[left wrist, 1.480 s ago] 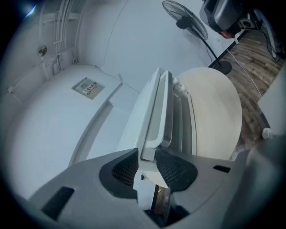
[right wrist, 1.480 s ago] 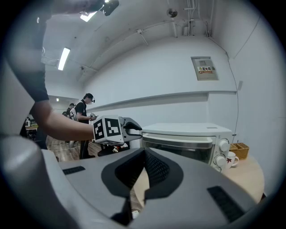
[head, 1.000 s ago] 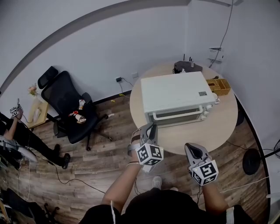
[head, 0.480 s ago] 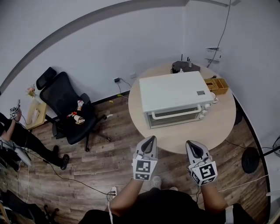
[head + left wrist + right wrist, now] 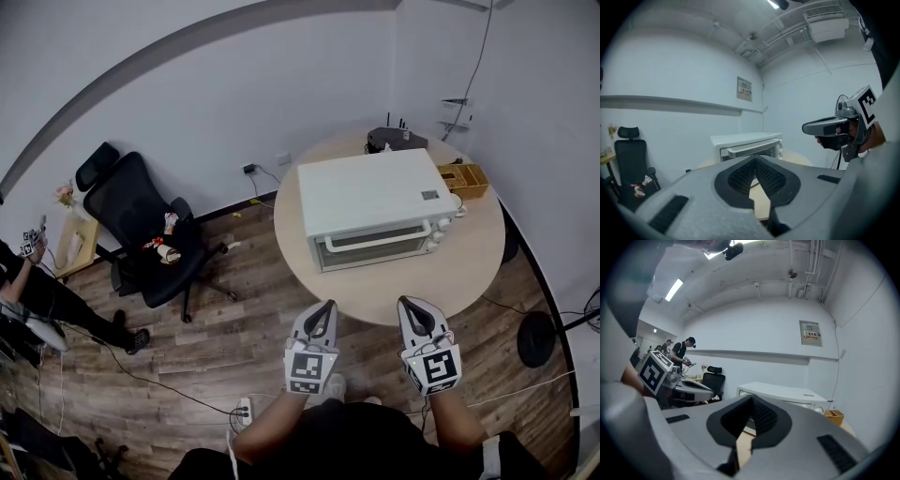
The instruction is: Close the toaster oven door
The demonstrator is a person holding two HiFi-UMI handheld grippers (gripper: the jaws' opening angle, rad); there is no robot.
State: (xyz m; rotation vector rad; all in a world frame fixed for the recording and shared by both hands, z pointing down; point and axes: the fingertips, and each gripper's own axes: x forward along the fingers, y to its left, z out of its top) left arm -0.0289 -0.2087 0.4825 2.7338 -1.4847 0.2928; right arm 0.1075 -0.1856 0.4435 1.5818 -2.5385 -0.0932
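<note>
two hand-held grippers sit low in the head view. the left gripper (image 5: 327,306) is at about 6 o'clock and the right gripper (image 5: 406,302) just beside it towards 5 o'clock. both point towards 12 o'clock, just short of the near edge of the round pale wooden table (image 5: 412,286). each tapers to a closed tip with nothing in it. the white box-shaped toaster oven (image 5: 375,192) stands on the middle of that table, at 12 o'clock from the grippers and well apart from them. its glass door (image 5: 377,243) is upright against the front, with the bar handle across the top. a small wooden box (image 5: 466,178) lies at 3 o'clock of the oven, and a black office chair (image 5: 141,225) stands on the plank floor at 9 o'clock.

in the left gripper view, the left gripper (image 5: 754,159) has its jaws together at the tips and grips nothing. the toaster oven (image 5: 745,139) is just past them at 12 o'clock, and the right gripper (image 5: 808,127) is at 3 o'clock.

in the right gripper view, the right gripper (image 5: 751,398) is likewise closed and empty. the toaster oven (image 5: 787,392) is at 2 o'clock of its tips, and the left gripper (image 5: 710,391) at 9 o'clock.
</note>
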